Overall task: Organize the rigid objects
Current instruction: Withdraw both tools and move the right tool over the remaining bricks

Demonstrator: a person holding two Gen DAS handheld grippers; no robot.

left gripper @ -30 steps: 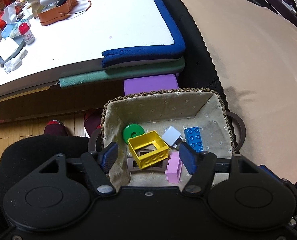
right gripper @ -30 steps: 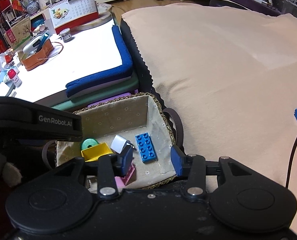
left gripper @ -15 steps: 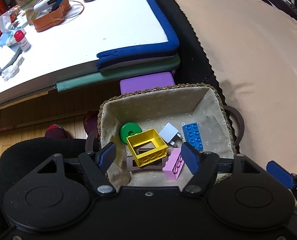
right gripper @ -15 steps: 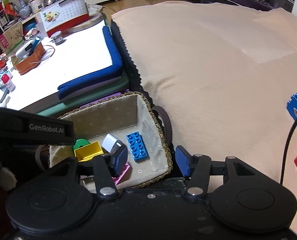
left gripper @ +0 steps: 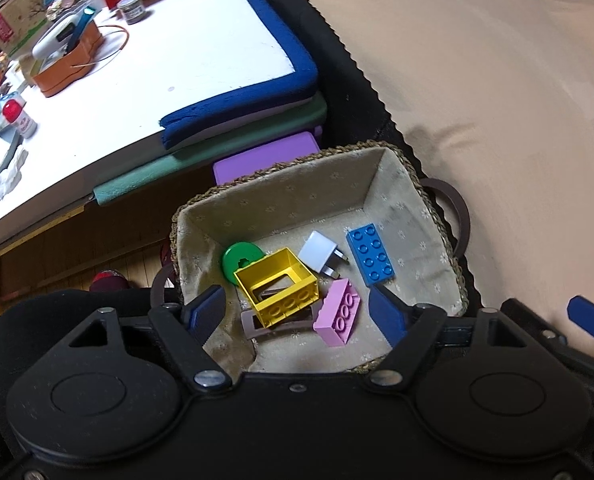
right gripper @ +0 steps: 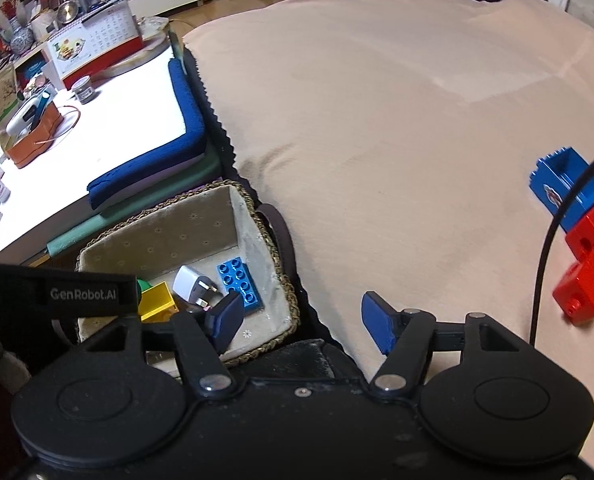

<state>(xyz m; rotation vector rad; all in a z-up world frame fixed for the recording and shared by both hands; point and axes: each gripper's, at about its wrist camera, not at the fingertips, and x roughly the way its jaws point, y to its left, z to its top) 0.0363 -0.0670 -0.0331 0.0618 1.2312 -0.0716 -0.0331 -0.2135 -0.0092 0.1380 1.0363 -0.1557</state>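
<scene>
We see a peach cloth spread smooth and matte, with a woven fabric-lined basket at its edge by a white table. Inside the basket lie a hollow yellow block, pink brick, studded blue plate, white plug and half-hidden green disc. The left gripper hangs over them, jaws opening, holding nothing. The right gripper straddles the basket rim, jaws opening, empty. Red bricks are cut off by the frame at right.
</scene>
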